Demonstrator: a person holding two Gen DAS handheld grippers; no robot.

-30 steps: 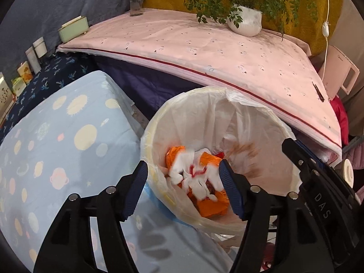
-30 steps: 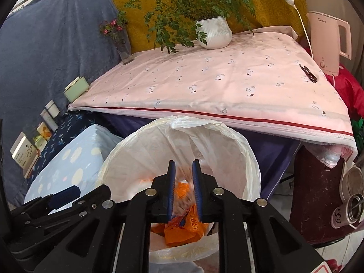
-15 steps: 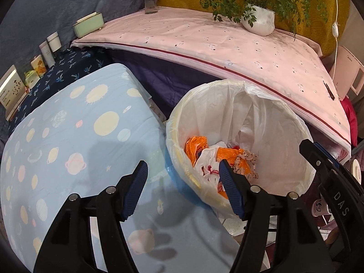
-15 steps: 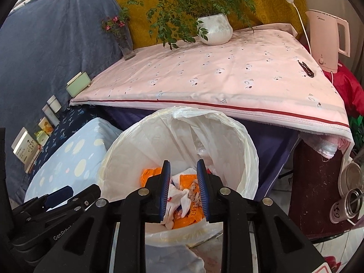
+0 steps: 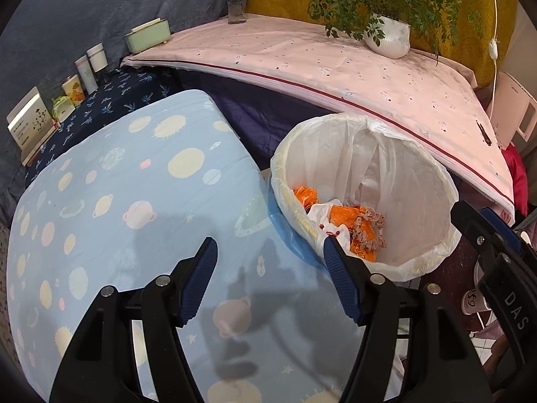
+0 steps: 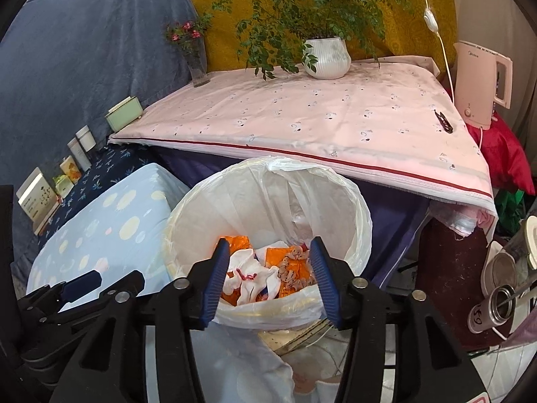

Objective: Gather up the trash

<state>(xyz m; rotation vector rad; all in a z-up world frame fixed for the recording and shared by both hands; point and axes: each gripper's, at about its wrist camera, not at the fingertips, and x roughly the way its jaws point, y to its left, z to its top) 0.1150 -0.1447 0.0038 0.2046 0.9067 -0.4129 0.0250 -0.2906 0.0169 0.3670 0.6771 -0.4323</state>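
bin's [image 6: 355,215] base hidden by its liner; orange and white trash [image 6: 268,268] inside; right gripper [image 6: 268,275] jaws just opening, empty; left gripper [image 5: 268,282] released.

Right gripper [image 6: 270,277] tilted downward, its blue-padded jaws just spreading apart with nothing pinched between them, while the left gripper [image 5: 270,282] angles down more steeply alongside, jaws wide and equally empty.

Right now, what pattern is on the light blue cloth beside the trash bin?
Pale yellow circles, suns and ringed planets on the light blue cloth; clearest in the left wrist view.
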